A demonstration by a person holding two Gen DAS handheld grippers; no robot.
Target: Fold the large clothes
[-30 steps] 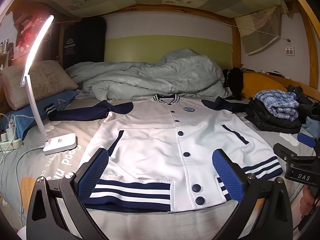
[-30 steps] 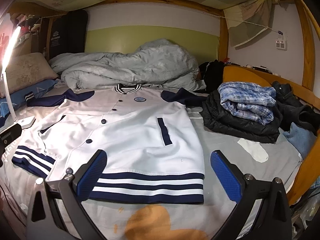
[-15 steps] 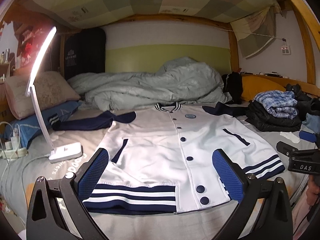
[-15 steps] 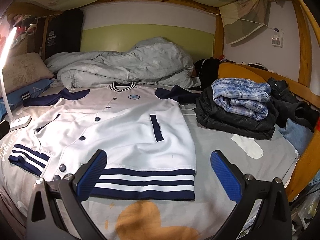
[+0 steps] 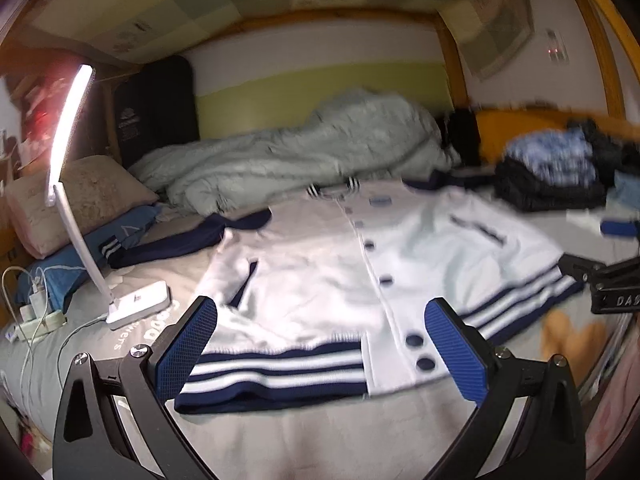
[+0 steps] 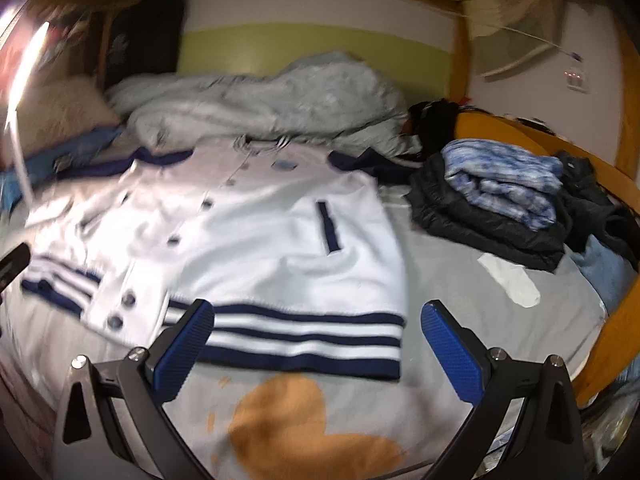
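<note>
Both the left gripper (image 5: 320, 344) and right gripper (image 6: 318, 340) hovered with fingers spread wide and empty above the striped hem of a white varsity jacket (image 5: 320, 272), spread flat and buttoned on the bed (image 6: 460, 304), apparently ready for folding; a rumpled duvet (image 5: 304, 160) lay beyond.

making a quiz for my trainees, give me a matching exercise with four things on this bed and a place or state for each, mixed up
Things:
1. jacket
2. desk lamp
3. plaid shirt
4. left claw

States:
a. lit, left of the jacket
b. open, holding nothing
c. spread flat, buttoned
d. folded on top of a dark garment

Pairs: 1-c, 2-a, 3-d, 4-b
</note>
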